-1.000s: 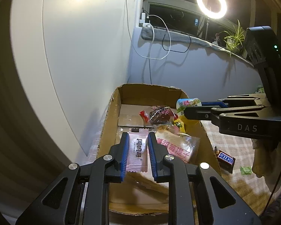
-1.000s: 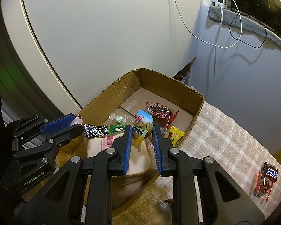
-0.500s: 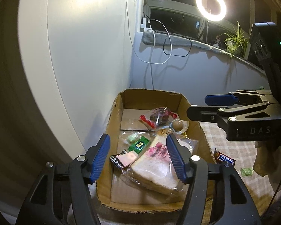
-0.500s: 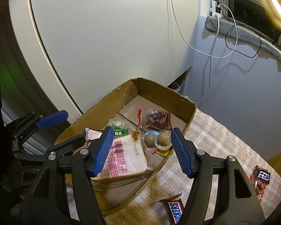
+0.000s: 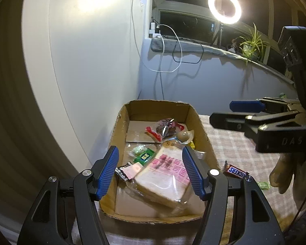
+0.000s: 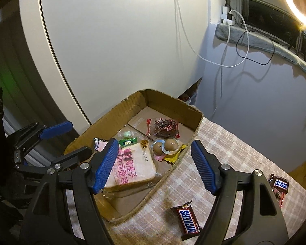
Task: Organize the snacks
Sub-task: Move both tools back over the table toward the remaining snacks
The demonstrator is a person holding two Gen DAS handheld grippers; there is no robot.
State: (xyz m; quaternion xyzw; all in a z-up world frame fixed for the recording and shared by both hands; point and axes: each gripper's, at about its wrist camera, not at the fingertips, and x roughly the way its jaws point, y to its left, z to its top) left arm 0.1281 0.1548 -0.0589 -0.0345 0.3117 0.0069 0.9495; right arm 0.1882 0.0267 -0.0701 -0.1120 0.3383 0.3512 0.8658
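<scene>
Now, seen from both wrist cameras:

Left hand-held gripper point(image 5: 150, 170): jaws apart, just been opening, gripping nothing; it hangs over the near end of the box, with the bread showing between its blue pads.
Right hand-held gripper point(image 6: 155, 164): jaws wide, just been opening, empty; it hangs over the box's near right corner.
Box point(image 5: 202, 131): open cardboard, on the table against a pale wall.
Bread point(image 5: 163, 178): sliced, in a clear bag with pink print, lying flat at the near end of the box.
Eggs point(image 6: 165, 146): two brown ones in a clear pack, beside the bread near the box's right wall.
Dark snack point(image 6: 164, 127): clear packet with red edging, towards the far end of the box.
Green packet point(image 5: 144, 156): small, left of the bread.
Pink packet point(image 5: 130, 169): at the bread's left edge.
Snickers point(image 6: 188, 218): on the table's checked cloth point(image 6: 234, 143), outside the box.
Second bar point(image 6: 280, 184): further right on the cloth.
</scene>
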